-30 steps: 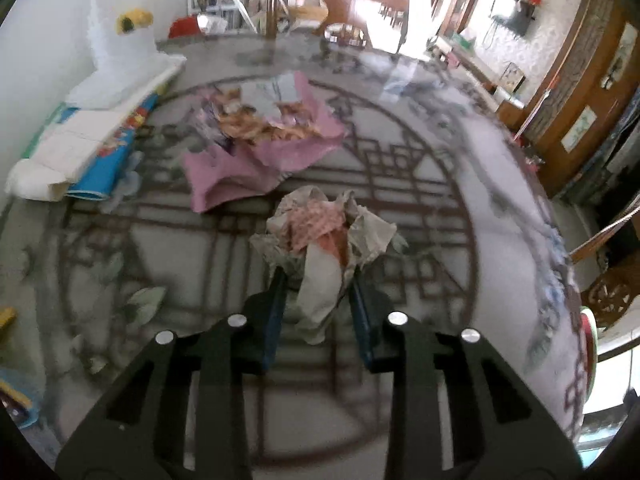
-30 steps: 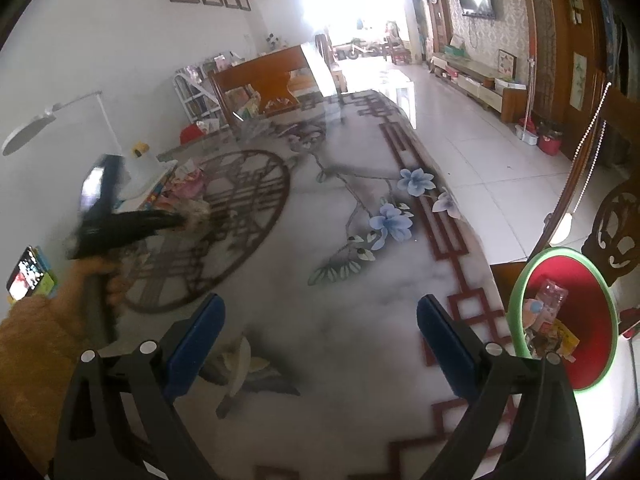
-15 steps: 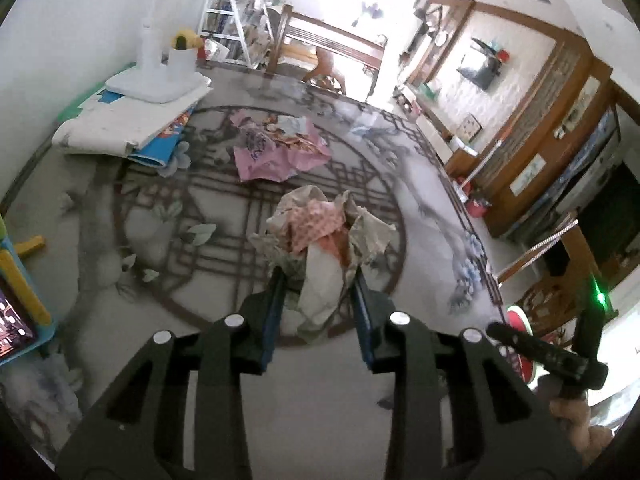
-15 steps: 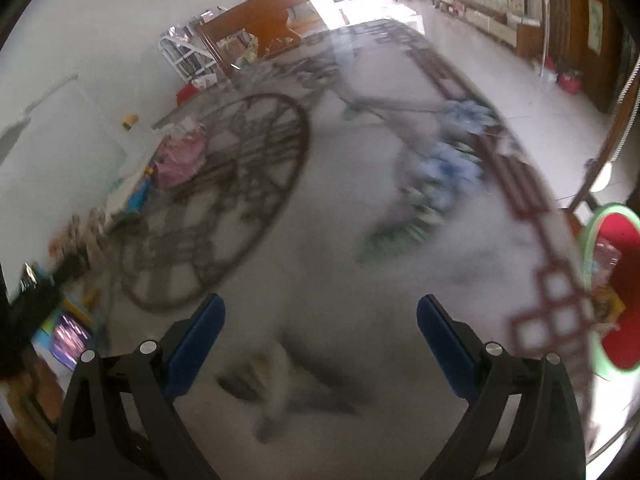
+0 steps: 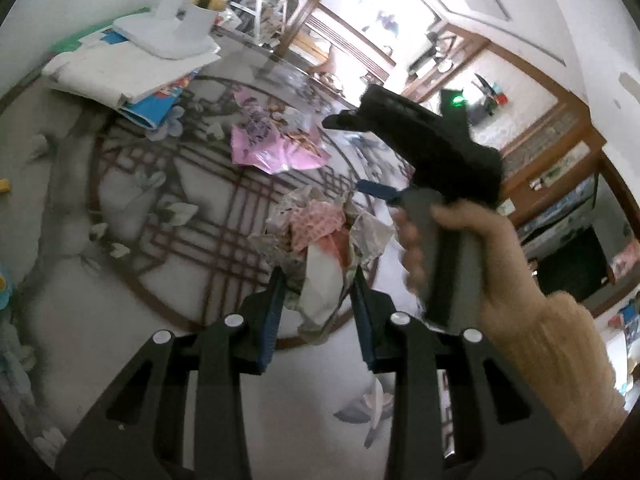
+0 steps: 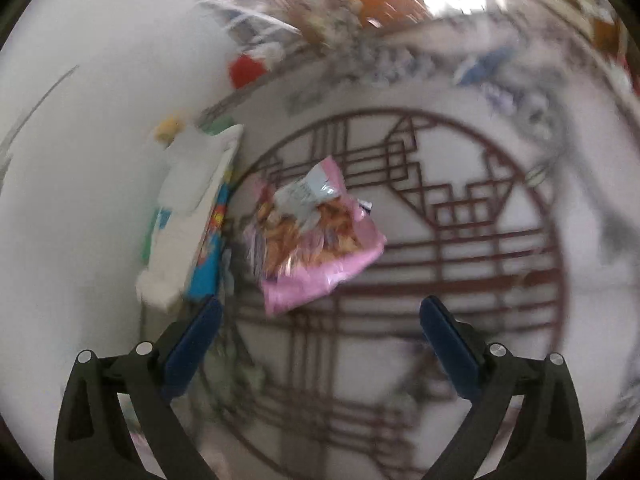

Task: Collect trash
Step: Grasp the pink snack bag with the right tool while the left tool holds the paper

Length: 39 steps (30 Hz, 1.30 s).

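Crumpled paper wad (image 5: 320, 248) clamped between the pads of the left gripper (image 5: 318, 300), lifted clear above the patterned table (image 5: 120, 320). Wad white, pink-checked and printed, bulging up and forward past the fingertips. Just right of that claw, a person's hand (image 5: 460, 264) in a tan sleeve, carrying the right gripper (image 6: 320, 332) across and ahead. Right claw spread wide with nothing between its blue pads (image 6: 192, 340), angled down at the table. Straight ahead of it and slightly left, a pink snack bag (image 6: 312, 236) lying flat on the dark red lattice pattern, near but not yet between the pads. Left of the bag, a stack of white papers and a blue book (image 6: 200, 240) against the wall. View from the right wrist smeared with blur.

Step in hand, by judgement: one piece of trash secured on the left, the second being approached on the right. Next move calls for lowering the open right claw around the pink bag and closing on it, then carrying both pieces to a bin. No bin visible at present.
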{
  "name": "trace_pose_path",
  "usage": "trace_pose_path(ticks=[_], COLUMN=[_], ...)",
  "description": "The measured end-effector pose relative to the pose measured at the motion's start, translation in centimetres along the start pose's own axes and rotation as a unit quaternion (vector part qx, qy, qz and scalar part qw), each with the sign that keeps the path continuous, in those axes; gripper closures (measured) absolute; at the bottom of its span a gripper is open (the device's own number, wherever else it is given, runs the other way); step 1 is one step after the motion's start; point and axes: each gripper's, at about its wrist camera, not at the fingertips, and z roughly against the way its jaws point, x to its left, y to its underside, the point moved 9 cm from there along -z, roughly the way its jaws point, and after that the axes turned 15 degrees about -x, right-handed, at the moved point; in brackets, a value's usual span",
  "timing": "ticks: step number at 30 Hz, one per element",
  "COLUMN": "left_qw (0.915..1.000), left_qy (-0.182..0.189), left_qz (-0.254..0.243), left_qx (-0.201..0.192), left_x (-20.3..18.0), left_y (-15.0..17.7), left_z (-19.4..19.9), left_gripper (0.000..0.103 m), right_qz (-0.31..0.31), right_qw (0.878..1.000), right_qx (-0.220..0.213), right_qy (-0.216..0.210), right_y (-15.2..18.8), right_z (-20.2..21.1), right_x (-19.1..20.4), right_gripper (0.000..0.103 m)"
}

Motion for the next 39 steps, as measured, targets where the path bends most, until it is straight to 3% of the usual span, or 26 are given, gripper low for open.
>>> trace_pose_path(ticks=[6, 11, 12, 14, 18, 24, 30, 39], left_qw=[0.9999, 0.9999, 1.0000, 1.0000, 1.0000, 0.9999, 0.9991, 0.9950], left_qy=[0.001, 0.007, 0.006, 0.004, 0.001, -0.006, -0.021, -0.041], left_qz=[0.015, 0.007, 0.007, 0.007, -0.002, -0.011, -0.036, -0.091], left_qx=[-0.002, 0.000, 0.000, 0.003, 0.001, 0.002, 0.006, -0.002], left_x=[0.8, 0.2, 0.3, 0.3, 0.1, 0.0, -0.3, -1.5], left_y=[-0.5, -0.5, -0.5, -0.4, -0.4, -0.2, 0.4, 1.1], left_z=[0.1, 0.1, 0.0, -0.1, -0.2, -0.3, -0.9, -0.7], left_gripper=[0.071, 0.071, 0.071, 0.071, 0.071, 0.071, 0.071, 0.071], right_qz=[-0.093, -0.114, -0.113, -0.108, -0.104, -0.086, -0.056, 0.017], right_qw=[0.995, 0.993, 0.993, 0.993, 0.993, 0.994, 0.995, 0.993], right_qx=[-0.036, 0.014, 0.017, 0.030, 0.028, -0.012, -0.061, -0.115], right_qy=[0.023, 0.000, -0.009, -0.022, -0.044, -0.061, -0.057, -0.010], right_y=[-2.3, -1.4, -1.1, -0.3, 0.4, 0.7, 1.6, 5.8], right_z=[-2.7, -5.6, -5.9, -6.4, -5.6, -0.7, 7.2, 18.3], right_x=[-2.3, -2.2, -2.0, -1.6, -1.1, -1.6, -3.9, -8.0], right_gripper=[0.007, 0.009, 0.015, 0.051, 0.054, 0.057, 0.058, 0.058])
